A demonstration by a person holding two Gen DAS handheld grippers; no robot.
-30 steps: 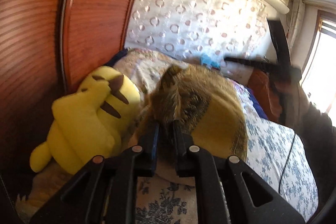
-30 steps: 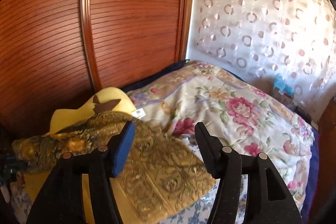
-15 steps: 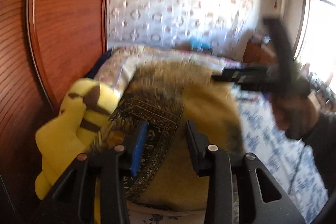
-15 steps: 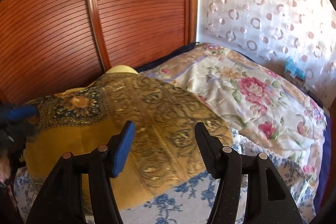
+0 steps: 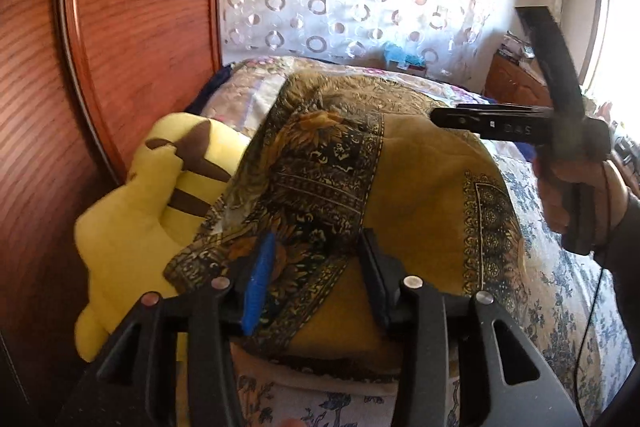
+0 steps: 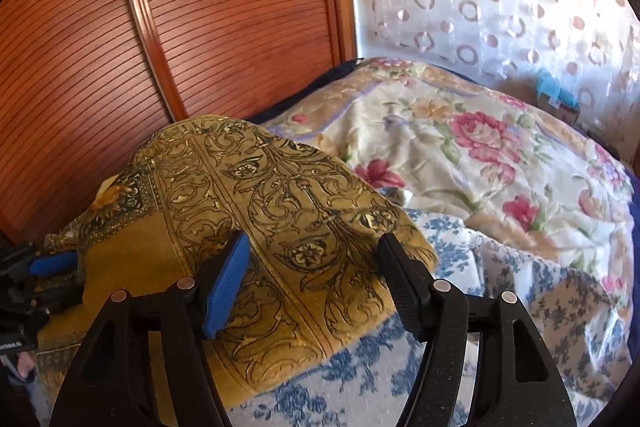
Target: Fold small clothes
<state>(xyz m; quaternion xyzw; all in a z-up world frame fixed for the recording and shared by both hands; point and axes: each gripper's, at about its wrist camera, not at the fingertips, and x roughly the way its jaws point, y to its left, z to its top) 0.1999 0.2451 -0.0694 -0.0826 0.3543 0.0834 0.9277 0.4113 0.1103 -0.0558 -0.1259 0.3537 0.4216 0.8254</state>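
Note:
A mustard-yellow cloth [image 5: 420,179] with dark ornate borders lies spread on the bed, one folded flap on top at the left. My left gripper [image 5: 316,267] hovers over its near left corner. Its jaws are opening; the cloth lies under and between them, and the pads do not press it. In the right wrist view the same cloth [image 6: 280,195] shows its gold scroll pattern. My right gripper [image 6: 312,267] is low over it, jaws opening, nothing pinched. The right gripper [image 5: 500,125] also shows in the left wrist view, held by a hand [image 5: 568,187].
A yellow plush toy [image 5: 160,211] lies against the wooden wardrobe doors [image 5: 140,27] left of the cloth. A folded floral quilt [image 6: 480,147] sits behind it. The blue-flowered bed sheet [image 5: 560,287] stretches to the right, with a thin black cable [image 5: 592,307] across it.
My left gripper let go of the bunched cloth and its jaws opened. The cloth now lies spread out flat on the bed. The right gripper sank closer to it.

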